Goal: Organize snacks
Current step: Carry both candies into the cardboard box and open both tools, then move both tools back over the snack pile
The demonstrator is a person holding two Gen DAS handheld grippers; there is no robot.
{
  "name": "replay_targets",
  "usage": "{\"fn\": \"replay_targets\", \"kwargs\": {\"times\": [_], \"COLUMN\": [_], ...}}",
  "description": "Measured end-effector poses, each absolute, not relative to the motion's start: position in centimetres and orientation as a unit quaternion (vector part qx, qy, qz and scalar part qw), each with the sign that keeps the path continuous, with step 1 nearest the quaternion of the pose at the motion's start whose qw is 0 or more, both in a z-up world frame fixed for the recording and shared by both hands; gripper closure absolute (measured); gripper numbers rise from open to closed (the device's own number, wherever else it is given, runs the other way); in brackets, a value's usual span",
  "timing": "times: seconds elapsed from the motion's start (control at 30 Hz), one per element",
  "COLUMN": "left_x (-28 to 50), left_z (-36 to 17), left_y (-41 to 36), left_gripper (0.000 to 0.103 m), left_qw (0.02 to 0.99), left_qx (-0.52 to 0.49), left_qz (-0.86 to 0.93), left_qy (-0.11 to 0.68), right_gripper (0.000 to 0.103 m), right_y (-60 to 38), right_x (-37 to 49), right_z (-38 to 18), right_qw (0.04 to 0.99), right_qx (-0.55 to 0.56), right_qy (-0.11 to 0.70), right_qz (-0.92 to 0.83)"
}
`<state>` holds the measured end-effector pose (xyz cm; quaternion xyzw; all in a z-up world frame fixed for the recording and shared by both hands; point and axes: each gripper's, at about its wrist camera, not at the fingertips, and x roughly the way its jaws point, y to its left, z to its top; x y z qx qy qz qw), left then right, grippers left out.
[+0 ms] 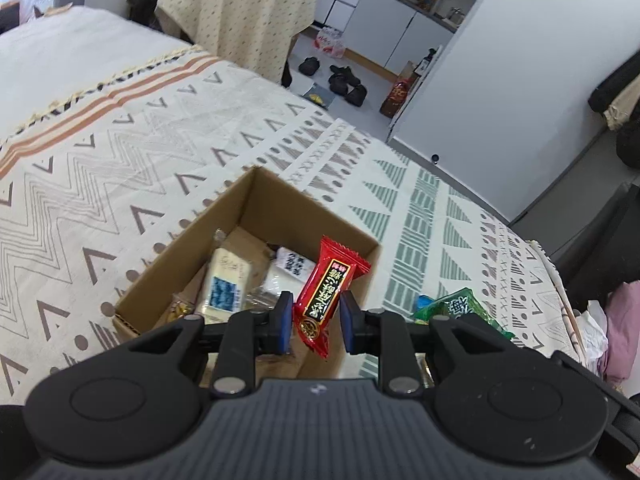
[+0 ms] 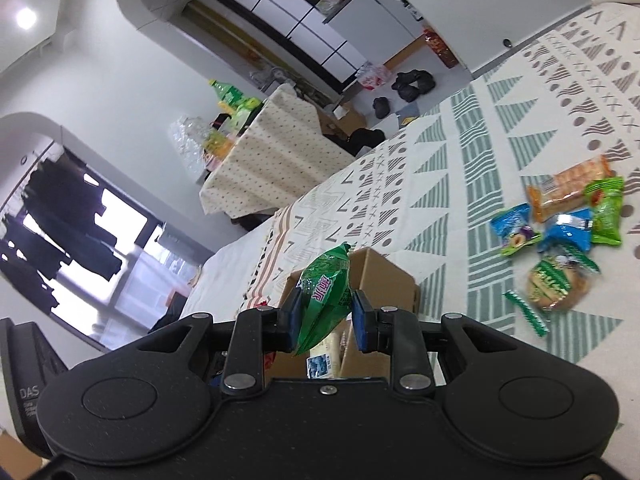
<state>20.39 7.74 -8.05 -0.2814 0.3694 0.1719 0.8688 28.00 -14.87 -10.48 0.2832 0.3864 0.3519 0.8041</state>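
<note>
— Since both of my grippers are loaded, where does each snack sit?

— My left gripper (image 1: 313, 322) stands over the open brown cardboard box (image 1: 256, 184) on the patterned cloth-covered table (image 1: 120, 160). Between its blue pads hangs a red foil-wrapped candy bar with gold print (image 1: 325, 296). The jaws look spread wider than the wrapper; the left pad seems to touch it, the right stands apart, so I judge it already let go, or nearly.

— And the right?

— My right gripper (image 2: 325, 322) pinches a green crinkled plastic snack packet (image 2: 326, 296), jaws closed on its middle, just above the same box. More loose packets lie well apart on the cloth: an orange cracker pack (image 2: 568, 192), blue sachets (image 2: 568, 232), green ones (image 2: 606, 212).

— How will these handle?

— Light, I'd say, and soft. The film is slick and crumples, so a grip on the crimped end could slide out. Better to take the padded middle, as the green one is held. Contents may crush under a hard squeeze, so gentle pressure.

— What is in the box?

— A pale cream packet with a blue label (image 1: 228, 284) and a white sachet (image 1: 290, 264), lying flat.
</note>
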Motion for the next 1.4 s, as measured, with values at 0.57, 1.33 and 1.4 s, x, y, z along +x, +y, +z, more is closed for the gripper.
{"fn": "replay_targets", "kwargs": {"times": [0.57,1.33,1.4], "left_x": [20.3,19.9,20.0], "left_z": [-11.4,-8.0,-7.6], "left_y": [12.1,7.0,6.3], "left_gripper": [0.047,0.011,0.01], "left_qw": [0.82,0.853,0.855], "left_qx": [-0.332,-0.255,-0.251], "left_qz": [0.175,0.194,0.193], "left_qy": [0.432,0.412,0.41], "right_gripper": [0.077,0.035,0.027], "right_y": [-9.5,-14.6,-15.3], "right_x": [27.6,26.9,26.9], "right_z": [-11.2,-9.0,-8.9], "right_qw": [0.796,0.818,0.823], "right_qx": [0.234,0.237,0.237], "right_qy": [0.417,0.414,0.412], "right_qz": [0.371,0.322,0.312]}}
